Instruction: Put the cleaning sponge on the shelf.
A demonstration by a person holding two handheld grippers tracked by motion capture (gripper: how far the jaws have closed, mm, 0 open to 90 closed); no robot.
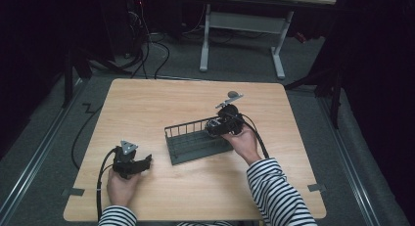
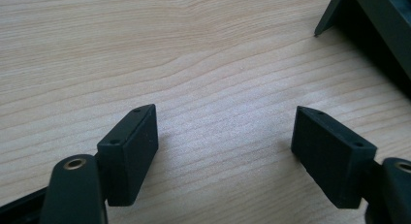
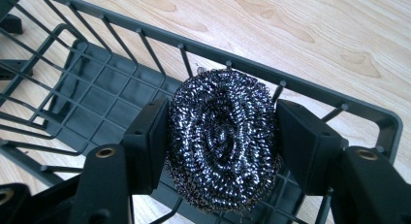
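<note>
High view: one wooden table [image 1: 161,196], one dark wire basket [image 1: 193,145], two grippers. Left gripper [image 1: 147,162] resting on table near basket's left end; right gripper [image 1: 214,128] reaching into basket's right end.

Left gripper view: jaws standing wide apart, gripping nothing, bare tabletop between; basket corner [image 2: 368,20] showing top right.

Right gripper view: one steel scourer [image 3: 223,136] being clamped between both pads, hanging inside basket [image 3: 291,78] against far rail.

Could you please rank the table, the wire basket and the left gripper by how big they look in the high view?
1. The table, by far the largest.
2. The wire basket.
3. The left gripper, plainly smaller than the basket, though it sits nearer the camera, which flatters it slightly.
</note>
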